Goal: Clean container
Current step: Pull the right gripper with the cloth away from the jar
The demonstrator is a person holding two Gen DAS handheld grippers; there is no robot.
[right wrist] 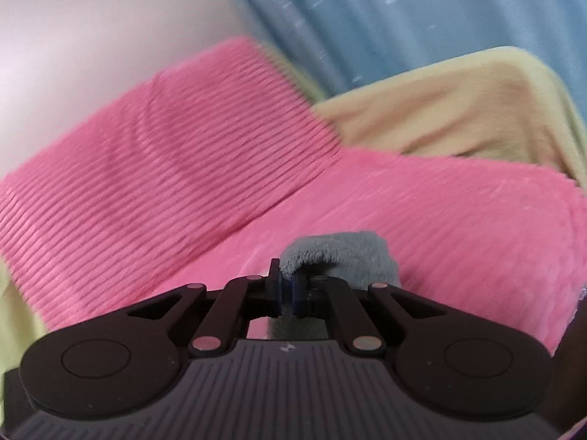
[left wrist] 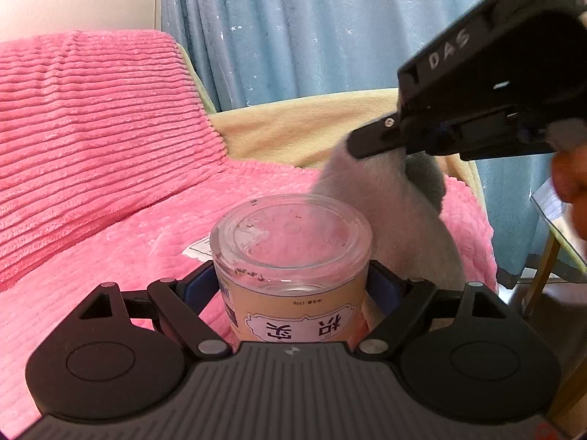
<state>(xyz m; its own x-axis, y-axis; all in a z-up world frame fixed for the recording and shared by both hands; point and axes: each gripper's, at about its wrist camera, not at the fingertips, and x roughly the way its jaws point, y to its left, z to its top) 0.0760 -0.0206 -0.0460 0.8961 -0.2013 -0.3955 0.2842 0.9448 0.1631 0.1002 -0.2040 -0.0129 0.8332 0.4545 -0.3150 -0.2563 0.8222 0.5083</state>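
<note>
A clear plastic container [left wrist: 291,253] with a printed label and dark specks on its upturned face is clamped between the blue pads of my left gripper [left wrist: 291,286]. In the left wrist view my right gripper [left wrist: 370,143] comes in from the upper right, shut on a grey cloth [left wrist: 385,205] that hangs down just behind and right of the container. In the right wrist view my right gripper [right wrist: 288,289] pinches the grey cloth [right wrist: 345,256] between its blue pads; the container is out of that view.
A pink ribbed blanket [left wrist: 91,128] covers the sofa seat and back behind the container. A beige-yellow throw [left wrist: 293,124] lies further back, in front of blue starred curtains [left wrist: 312,25]. A hand [left wrist: 572,183] and a glass-topped side table [left wrist: 557,227] sit at the right edge.
</note>
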